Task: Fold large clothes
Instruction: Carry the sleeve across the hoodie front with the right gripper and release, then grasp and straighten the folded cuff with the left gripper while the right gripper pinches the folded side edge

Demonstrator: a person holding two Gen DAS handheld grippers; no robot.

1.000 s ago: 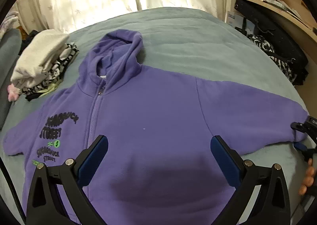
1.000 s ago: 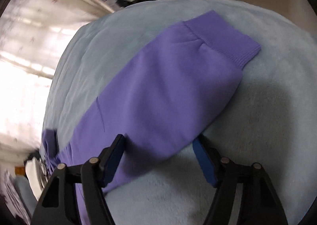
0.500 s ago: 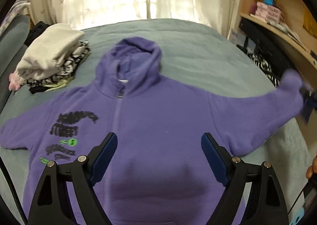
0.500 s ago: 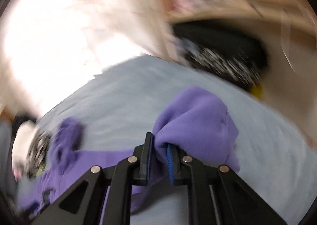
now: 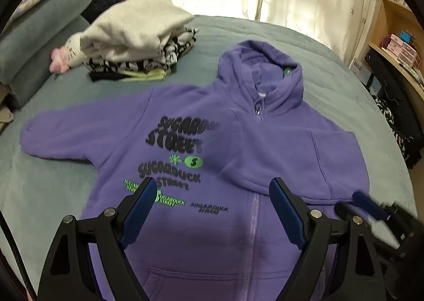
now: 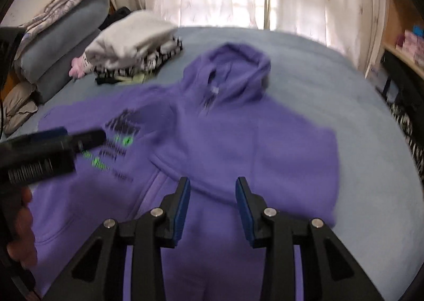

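Purple hoodie [image 5: 265, 147] flat on bed [image 5: 331, 84] — 1 sleeve [image 5: 267, 160] folded across chest.

The hoodie [image 5: 201, 221] lies flat on the bed [image 5: 331, 94], the clothes stack [image 5: 137, 44] behind its left sleeve.

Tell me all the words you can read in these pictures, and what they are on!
"SUGARDU... STREET": top black print on the purple hoodie, partly covered by the folded sleeve.
"SUGARDUCK STREET": black print below it.
"$": in the green circle.
"SUGARDUCK STREET": green print, small.
Shelf boxes: too small to read.
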